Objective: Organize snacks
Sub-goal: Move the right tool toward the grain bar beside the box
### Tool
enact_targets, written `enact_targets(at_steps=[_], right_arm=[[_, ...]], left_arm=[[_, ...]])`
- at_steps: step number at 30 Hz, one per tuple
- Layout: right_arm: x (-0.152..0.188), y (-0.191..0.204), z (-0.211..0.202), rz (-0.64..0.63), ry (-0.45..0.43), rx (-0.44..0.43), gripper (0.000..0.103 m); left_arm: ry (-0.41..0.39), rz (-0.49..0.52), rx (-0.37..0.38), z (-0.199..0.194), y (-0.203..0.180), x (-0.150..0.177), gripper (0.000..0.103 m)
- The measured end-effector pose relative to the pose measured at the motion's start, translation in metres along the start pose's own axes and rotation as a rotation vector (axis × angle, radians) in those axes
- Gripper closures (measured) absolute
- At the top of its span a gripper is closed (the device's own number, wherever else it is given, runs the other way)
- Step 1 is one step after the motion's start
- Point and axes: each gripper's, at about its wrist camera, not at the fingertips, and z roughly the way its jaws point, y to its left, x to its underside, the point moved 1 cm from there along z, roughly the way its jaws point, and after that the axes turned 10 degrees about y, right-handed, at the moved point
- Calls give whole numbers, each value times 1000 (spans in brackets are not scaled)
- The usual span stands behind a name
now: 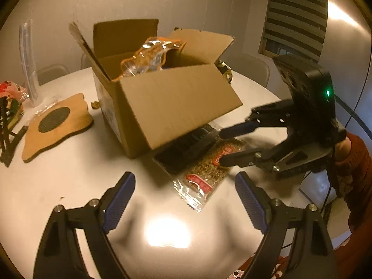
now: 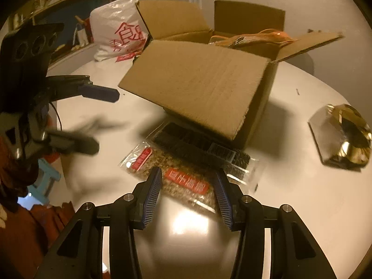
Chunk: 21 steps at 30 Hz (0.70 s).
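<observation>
An open cardboard box [image 1: 162, 107] [image 2: 197, 81] stands on the round white table [image 1: 69, 186], one flap hanging out toward me. An orange-edged snack bag [image 1: 151, 53] [image 2: 255, 37] sticks out of it. In front of the box lie a clear packet of brown snacks with red labels [image 1: 204, 174] [image 2: 137, 160] and, partly under the flap, a dark packet [image 1: 186, 148] [image 2: 197, 144]. My right gripper [image 2: 188, 182] [image 1: 220, 146] hovers over the brown packet, jaws apart with the red label between them. My left gripper [image 1: 184, 186] [image 2: 104, 121] is wide open, just short of that packet.
A cork mat [image 1: 58, 125] and a black stand [image 1: 7, 139] lie left of the box, with a red-printed snack bag [image 1: 11, 97] behind. A white plastic bag [image 2: 116, 30] sits at the table's far side. A shiny gold-wrapped parcel [image 2: 341, 137] rests to the right.
</observation>
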Motion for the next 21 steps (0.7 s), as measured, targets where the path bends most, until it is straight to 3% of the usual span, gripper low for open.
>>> enact_targets(at_steps=[4,15,18,21], right_arm=[[-6,-7,7,-13,14,-16,51],[21,-20,-3,45,51,-163,51],[30,-17,-9,11,60,-214,50],[33,-10,-10,-45,60,-205,50]], left_arm=[[11,6,3,7,-1,-1,17],[22,8,8,11,-2,-4,17],[25,5,7,10,-1,-3,17],[29,-2,11,12,-2,-2,17]])
